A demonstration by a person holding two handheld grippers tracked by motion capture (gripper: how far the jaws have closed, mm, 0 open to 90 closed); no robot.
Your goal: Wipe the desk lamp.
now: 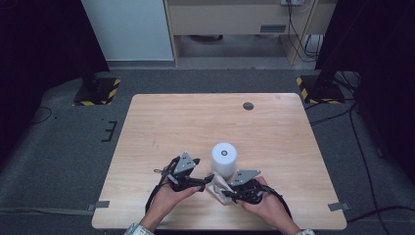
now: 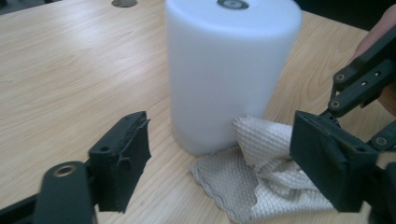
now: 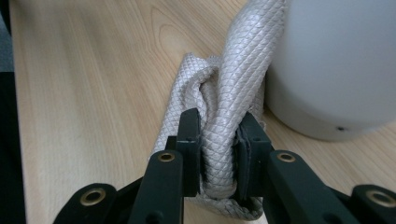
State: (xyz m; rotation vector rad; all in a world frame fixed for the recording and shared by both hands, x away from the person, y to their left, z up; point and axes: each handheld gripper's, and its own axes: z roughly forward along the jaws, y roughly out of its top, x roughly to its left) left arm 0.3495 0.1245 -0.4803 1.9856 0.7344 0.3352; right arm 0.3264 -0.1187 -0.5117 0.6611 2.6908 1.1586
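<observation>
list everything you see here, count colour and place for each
white cylinder with a dark ring on top: 1, white, upright on the table near the front edge, between the two grippers
beige textured cloth: 1, beige, bunched at the cylinder's base, touching it
light wooden table: 1, pale wood, centre of the high view
round grey cable cap: 1, grey, set in the table's far right part
black stands with yellow-black striped bases: 2, on the floor at the far left and far right of the table
left gripper: 1, black, open, facing the cylinder and cloth
right gripper: 1, black, shut on a fold of the cloth
hands: 2, at the table's near edge
</observation>
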